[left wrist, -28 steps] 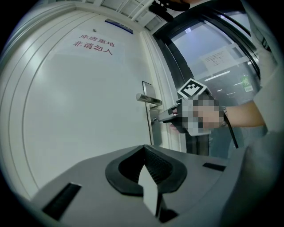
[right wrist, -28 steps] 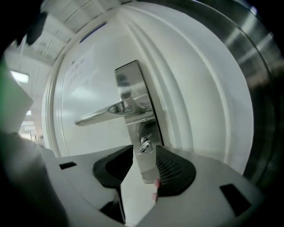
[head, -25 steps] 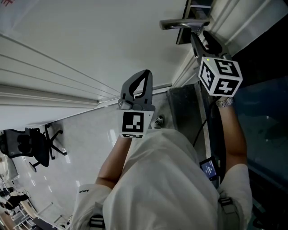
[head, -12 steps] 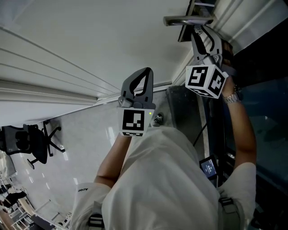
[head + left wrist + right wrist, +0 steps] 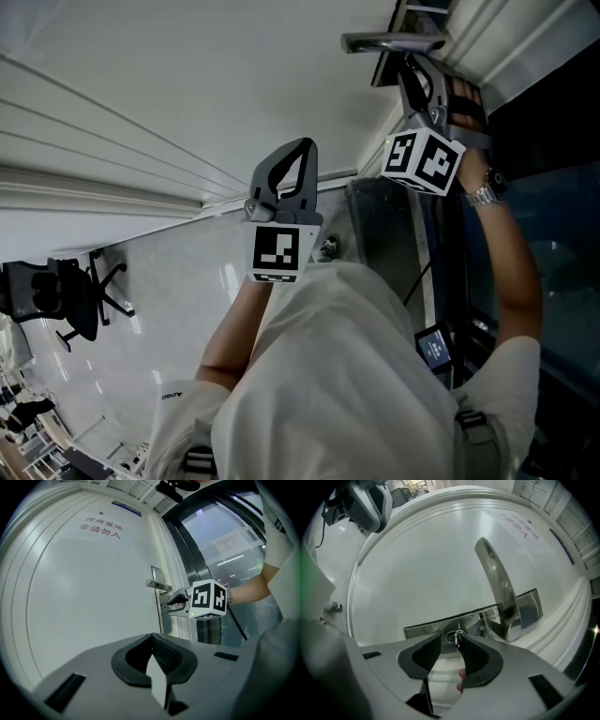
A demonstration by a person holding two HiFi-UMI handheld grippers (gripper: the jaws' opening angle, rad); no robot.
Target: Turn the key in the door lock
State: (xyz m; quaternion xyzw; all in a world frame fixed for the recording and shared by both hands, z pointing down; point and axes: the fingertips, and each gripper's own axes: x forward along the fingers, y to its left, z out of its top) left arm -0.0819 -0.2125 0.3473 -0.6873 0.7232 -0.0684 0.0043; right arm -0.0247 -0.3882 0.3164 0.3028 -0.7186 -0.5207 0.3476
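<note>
A white door [image 5: 187, 75] carries a metal lever handle [image 5: 389, 42] on a steel lock plate [image 5: 440, 627]. A small metal key [image 5: 457, 638] sticks out of the plate just beside the handle [image 5: 499, 588]. My right gripper [image 5: 451, 638] is pressed up to the plate with its jaws shut on the key. In the head view it [image 5: 422, 80] sits right under the handle, marker cube turned at an angle. My left gripper [image 5: 302, 148] hangs in front of the door, well away from the lock, shut with nothing in it [image 5: 152, 637].
A dark glass panel [image 5: 553, 234] and door frame run along the right. An office chair [image 5: 70, 300] stands on the glossy floor at the left. A small lit screen [image 5: 436, 352] hangs at the person's side. Red print [image 5: 101, 524] marks the door.
The right gripper has rolled about its own axis at the lock, its marker cube showing different faces and sitting slightly further left. The left gripper has stayed where it was.
</note>
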